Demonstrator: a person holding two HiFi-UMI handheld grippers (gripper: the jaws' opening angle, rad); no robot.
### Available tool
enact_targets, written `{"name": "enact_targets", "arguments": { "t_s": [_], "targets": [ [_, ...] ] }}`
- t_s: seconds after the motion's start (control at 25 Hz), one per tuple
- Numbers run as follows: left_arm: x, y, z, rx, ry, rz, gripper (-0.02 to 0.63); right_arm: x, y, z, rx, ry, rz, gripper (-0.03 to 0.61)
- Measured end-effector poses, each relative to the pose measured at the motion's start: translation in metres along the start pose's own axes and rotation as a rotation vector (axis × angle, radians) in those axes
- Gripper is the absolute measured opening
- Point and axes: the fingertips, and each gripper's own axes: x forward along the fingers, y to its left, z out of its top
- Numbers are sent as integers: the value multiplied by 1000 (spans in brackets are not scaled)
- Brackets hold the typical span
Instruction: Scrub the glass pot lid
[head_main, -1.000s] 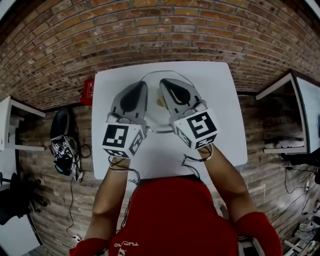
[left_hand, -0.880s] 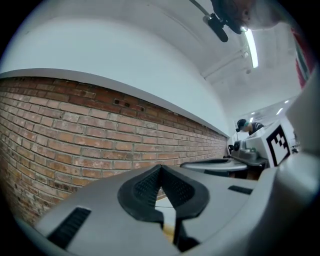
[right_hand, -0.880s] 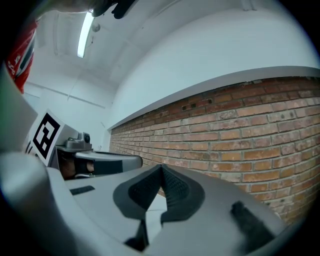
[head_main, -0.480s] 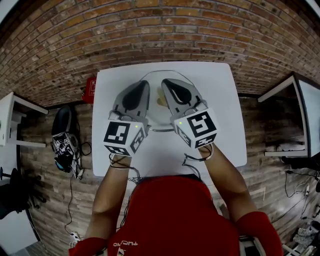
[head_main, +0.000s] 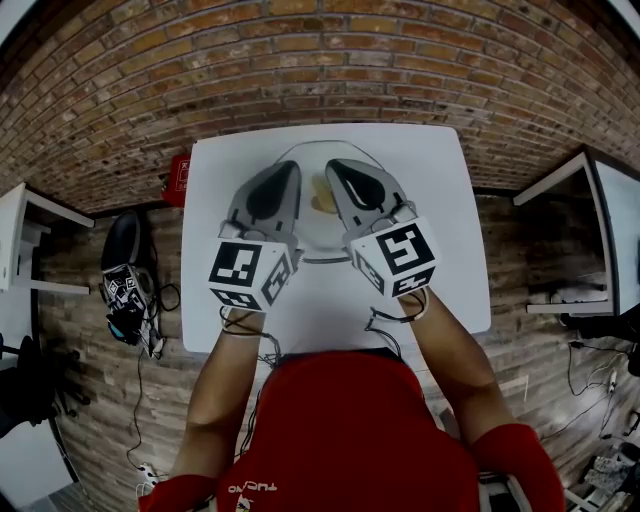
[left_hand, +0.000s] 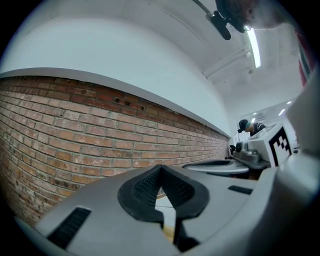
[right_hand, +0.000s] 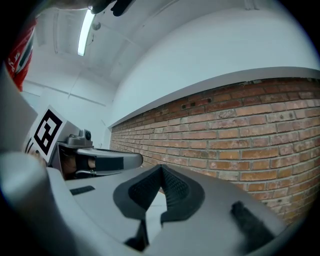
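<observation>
Round glass lid (head_main: 316, 232) lies flat on the table (head_main: 430, 180), showing no long axis; left gripper (head_main: 285, 170) and right gripper (head_main: 338, 168) above it, both clenched empty, pointing toward the brick wall (head_main: 320, 60)

Both forearms reach forward, left tool (head_main: 288, 170) and right tool (head_main: 333, 166) level, jaws closed, apparently empty.

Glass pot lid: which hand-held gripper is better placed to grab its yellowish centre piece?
Right, marginally. The left hand-held gripper and right hand-held gripper are both shut, empty, above the lid, flanking its centre piece; the right sits closer to it.
</observation>
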Motion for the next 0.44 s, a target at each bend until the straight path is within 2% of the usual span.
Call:
{"name": "enact_targets", "arguments": {
  "t_s": [0.44],
  "targets": [
    [1,4,0,-3,-4,11,17,2,-5,-1,4,-4,-6,29]
  ]
}}
